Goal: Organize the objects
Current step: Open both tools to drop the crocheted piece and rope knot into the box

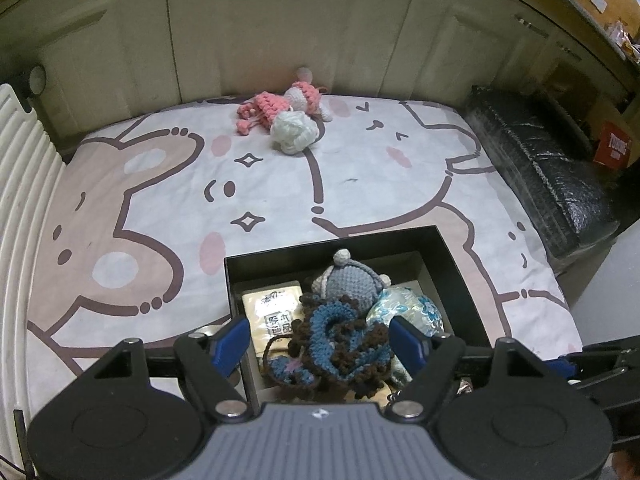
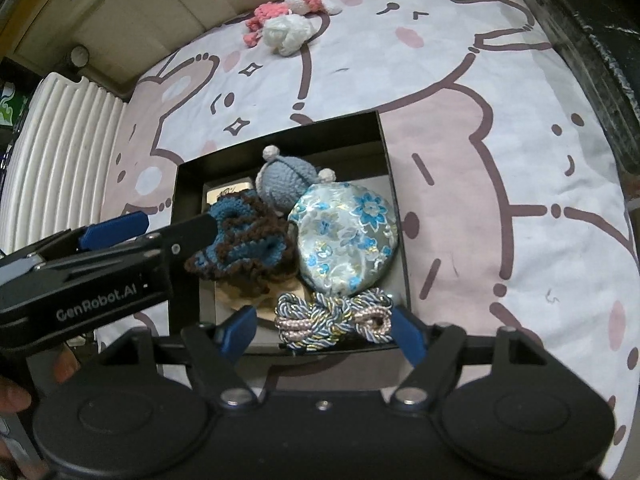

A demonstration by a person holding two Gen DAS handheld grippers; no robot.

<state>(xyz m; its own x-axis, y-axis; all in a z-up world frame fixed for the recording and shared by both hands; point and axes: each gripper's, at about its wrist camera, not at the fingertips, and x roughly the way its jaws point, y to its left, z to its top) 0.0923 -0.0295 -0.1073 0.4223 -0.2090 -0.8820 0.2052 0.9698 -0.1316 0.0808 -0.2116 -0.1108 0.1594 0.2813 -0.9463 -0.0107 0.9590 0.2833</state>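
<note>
Left tongs (image 1: 320,342) spread; right tongs (image 2: 324,330) spread.

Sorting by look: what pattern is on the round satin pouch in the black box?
Blue flowers on silvery satin pouch; right wrist view.

Left tool (image 1: 320,342) spread wide around blue-brown crochet piece (image 1: 340,350).

"GenRobot.AI" in white on the left gripper's (image 2: 176,236) black arm, left of the right jaws. Packet (image 1: 272,312) print between the left jaws: illegible.
</note>
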